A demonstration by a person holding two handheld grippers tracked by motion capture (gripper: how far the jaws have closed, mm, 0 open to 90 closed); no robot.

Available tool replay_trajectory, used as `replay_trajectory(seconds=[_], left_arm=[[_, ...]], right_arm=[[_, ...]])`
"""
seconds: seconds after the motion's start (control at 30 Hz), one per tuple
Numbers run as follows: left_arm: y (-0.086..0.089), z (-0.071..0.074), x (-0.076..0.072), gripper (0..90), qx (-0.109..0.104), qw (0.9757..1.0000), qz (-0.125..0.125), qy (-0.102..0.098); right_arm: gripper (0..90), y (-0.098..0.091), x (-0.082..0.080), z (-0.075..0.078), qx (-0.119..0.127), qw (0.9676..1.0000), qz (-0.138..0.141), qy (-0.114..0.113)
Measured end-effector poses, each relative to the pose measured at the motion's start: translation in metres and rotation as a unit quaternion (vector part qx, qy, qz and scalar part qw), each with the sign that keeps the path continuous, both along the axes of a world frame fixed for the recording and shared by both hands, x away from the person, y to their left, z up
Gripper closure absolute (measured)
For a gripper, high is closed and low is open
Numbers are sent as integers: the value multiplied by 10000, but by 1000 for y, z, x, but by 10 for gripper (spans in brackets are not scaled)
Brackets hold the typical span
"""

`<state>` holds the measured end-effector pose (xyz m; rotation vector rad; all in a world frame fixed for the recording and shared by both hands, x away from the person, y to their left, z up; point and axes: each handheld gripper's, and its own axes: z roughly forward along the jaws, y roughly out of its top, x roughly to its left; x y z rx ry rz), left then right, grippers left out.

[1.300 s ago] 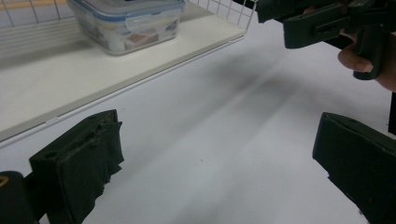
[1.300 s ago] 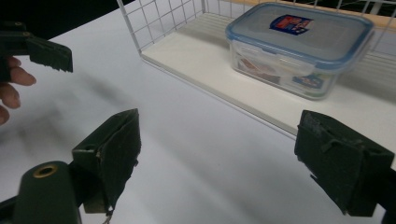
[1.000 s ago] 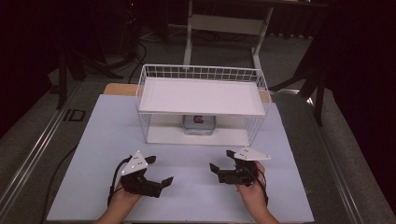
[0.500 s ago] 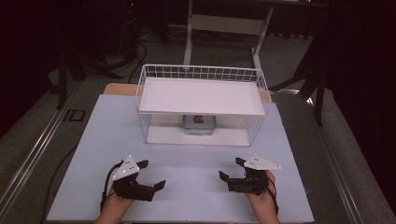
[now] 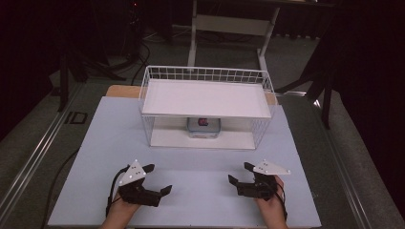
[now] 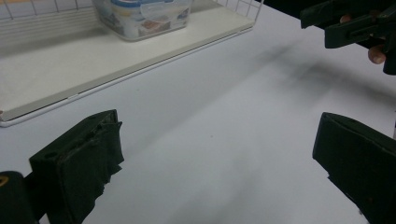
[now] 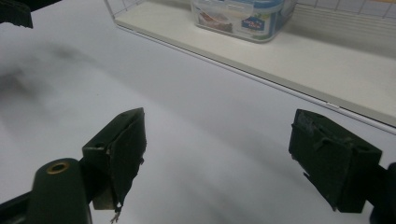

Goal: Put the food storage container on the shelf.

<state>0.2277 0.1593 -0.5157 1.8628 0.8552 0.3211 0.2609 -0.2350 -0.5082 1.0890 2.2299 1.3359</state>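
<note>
**Both tools parked in front of the rack, container waiting on the bottom shelf**

So you've got the wire rack [image 5: 206, 107] sitting mid-surface, and the little clear food container [image 5: 204, 127] with the blue lid is tucked on its lower shelf, right under the white top shelf, about centred. That spot makes sense: the rack's front is open toward you, so the box can come straight out without lifting over any wire.

Your left tool [image 5: 154, 180] rests on the pale surface [image 5: 200, 167] in front of the rack's left end, jaws spread wide, nothing between them. Your right tool [image 5: 241, 172] mirrors it in front of the rack's right end, also gaping and empty. Both are well apart from the rack and angled inward toward the container, which reads to me like a ready stance.

From the left gripper view the container [image 6: 142, 16] sits up and ahead, so I'd guess the reach goes forward under that top shelf. Watch the shelf edge on the way in.
</note>
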Motion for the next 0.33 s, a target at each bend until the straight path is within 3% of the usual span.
replay_trajectory(seconds=[0.1, 0.33], left_arm=[[-2, -1, -1, 23, 95, 9999, -50, -42], [-1, -2, -3, 23, 54, 10000, -64, 5]], right_arm=[[187, -1, 2, -2, -42, 10000, 21, -8], [186, 2, 2, -2, -103, 9999, 79, -73]])
